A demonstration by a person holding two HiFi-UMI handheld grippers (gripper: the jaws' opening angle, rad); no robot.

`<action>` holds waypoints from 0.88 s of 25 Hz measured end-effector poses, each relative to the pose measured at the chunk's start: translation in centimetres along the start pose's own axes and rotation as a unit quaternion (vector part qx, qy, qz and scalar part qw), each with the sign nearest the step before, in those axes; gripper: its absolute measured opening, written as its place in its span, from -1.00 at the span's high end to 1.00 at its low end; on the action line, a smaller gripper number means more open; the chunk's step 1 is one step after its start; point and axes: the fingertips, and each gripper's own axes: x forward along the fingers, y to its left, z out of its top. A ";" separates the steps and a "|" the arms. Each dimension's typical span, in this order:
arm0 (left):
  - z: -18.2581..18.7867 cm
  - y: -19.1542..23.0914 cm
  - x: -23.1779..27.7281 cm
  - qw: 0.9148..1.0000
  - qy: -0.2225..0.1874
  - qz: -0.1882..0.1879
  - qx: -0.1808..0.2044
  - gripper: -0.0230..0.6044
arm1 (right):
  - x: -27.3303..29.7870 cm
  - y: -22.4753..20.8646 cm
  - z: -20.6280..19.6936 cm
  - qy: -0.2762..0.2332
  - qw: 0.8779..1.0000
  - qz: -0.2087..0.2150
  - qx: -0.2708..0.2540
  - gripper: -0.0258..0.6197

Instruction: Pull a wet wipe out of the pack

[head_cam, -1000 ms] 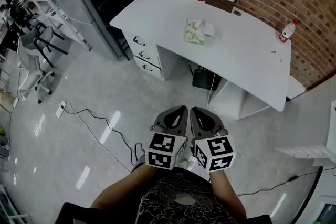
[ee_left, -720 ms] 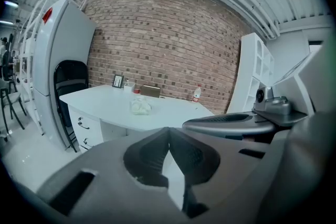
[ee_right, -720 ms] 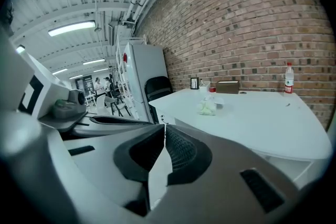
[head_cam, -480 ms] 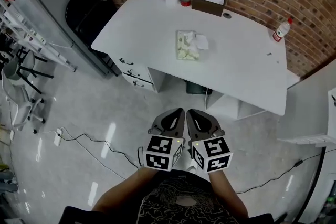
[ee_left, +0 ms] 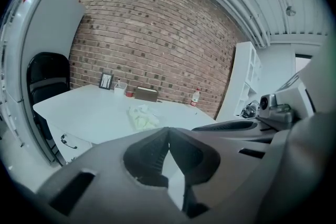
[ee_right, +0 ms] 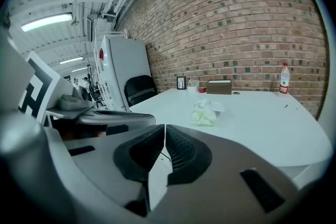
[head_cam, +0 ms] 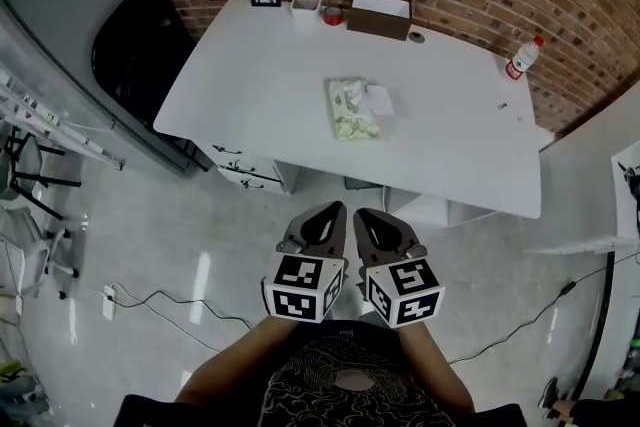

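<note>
You're at the approach step: left tongs (head_cam: 333,215) and right tongs (head_cam: 365,220) are pressed together, empty, well apart from the wipe pack (head_cam: 352,109) lying mid-tabletop (head_cam: 250,85). Next, close in and spread one pair.

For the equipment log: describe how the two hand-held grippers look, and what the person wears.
Both the left gripper and right gripper have grey, tapered, beak-like jaws with dark cut-outs. Their inner pads are dark and ribbed. Each carries a white cube printed with black square markers. No cables show on them. The person wears a dark top with a pale line pattern.
</note>
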 end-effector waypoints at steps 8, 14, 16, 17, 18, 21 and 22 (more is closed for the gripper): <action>1.6 3.5 1.3 1.000 -0.004 -0.018 0.002 0.89 | 3.7 0.7 1.7 -0.003 1.000 -0.009 0.003 0.86; 2.4 4.8 3.1 1.000 0.002 -0.019 0.009 0.89 | 5.7 -0.5 2.9 -0.010 1.000 -0.009 0.010 0.86; 2.7 5.2 4.0 1.000 0.004 -0.018 0.011 0.89 | 6.4 -1.2 3.1 -0.010 1.000 -0.010 0.012 0.86; 2.8 5.4 4.4 1.000 0.005 -0.017 0.011 0.89 | 6.8 -1.6 3.2 -0.010 1.000 -0.011 0.013 0.86; 3.0 5.6 4.9 1.000 0.005 -0.016 0.012 0.89 | 7.2 -2.0 3.3 -0.010 1.000 -0.010 0.013 0.86; 3.4 6.2 6.4 1.000 0.007 -0.012 0.013 0.89 | 8.5 -3.3 3.8 -0.008 1.000 -0.007 0.014 0.86; 3.5 6.5 7.0 1.000 0.008 -0.009 0.013 0.89 | 9.1 -3.8 3.9 -0.006 1.000 -0.006 0.013 0.86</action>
